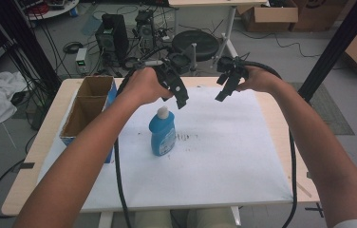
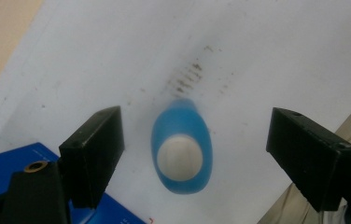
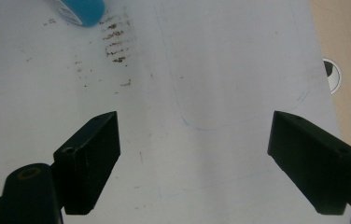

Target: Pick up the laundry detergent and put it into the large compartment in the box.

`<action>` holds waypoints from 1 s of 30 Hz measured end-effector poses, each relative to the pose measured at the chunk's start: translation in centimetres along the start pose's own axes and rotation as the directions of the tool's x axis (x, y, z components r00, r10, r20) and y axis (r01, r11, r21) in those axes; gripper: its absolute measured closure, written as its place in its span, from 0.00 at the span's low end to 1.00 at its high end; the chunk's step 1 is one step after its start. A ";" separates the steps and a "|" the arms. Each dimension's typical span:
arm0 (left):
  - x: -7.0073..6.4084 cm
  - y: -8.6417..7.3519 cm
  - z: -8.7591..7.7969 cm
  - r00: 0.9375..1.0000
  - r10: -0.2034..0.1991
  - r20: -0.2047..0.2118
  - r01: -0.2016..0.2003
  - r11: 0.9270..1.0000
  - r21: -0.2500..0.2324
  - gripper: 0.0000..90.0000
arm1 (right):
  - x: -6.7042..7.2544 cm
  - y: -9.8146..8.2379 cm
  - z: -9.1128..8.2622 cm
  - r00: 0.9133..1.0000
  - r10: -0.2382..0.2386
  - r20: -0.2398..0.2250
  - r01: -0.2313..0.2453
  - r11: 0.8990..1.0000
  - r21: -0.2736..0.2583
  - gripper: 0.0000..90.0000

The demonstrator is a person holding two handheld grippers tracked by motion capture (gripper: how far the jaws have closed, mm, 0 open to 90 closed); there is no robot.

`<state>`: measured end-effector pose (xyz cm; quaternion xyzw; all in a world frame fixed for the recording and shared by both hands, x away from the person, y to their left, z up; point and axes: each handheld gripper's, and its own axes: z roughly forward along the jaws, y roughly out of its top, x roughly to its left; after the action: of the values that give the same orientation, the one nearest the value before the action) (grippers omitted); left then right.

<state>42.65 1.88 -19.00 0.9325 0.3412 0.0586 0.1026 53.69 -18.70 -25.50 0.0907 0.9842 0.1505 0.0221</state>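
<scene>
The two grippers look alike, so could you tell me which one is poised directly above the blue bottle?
The left gripper: its open jaws frame the blue bottle. The right gripper faces bare white sheet.

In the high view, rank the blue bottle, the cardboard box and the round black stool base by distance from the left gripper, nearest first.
Measured from the left gripper:
1. Blue bottle, standing upright on the white sheet just below the gripper.
2. Cardboard box, open, at the table's left edge.
3. Round black stool base, on the floor beyond the table's far edge.
</scene>
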 end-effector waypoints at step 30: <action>1.2 -2.6 3.9 0.992 -0.126 0.031 0.124 0.991 0.052 0.21 | 0.2 -0.1 0.2 1.000 -0.001 -0.006 0.001 1.000 0.002 0.18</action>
<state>42.60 4.01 -23.35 0.9125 0.3985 0.0274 0.0884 53.51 -18.69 -25.68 0.0896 0.9845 0.1497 0.0194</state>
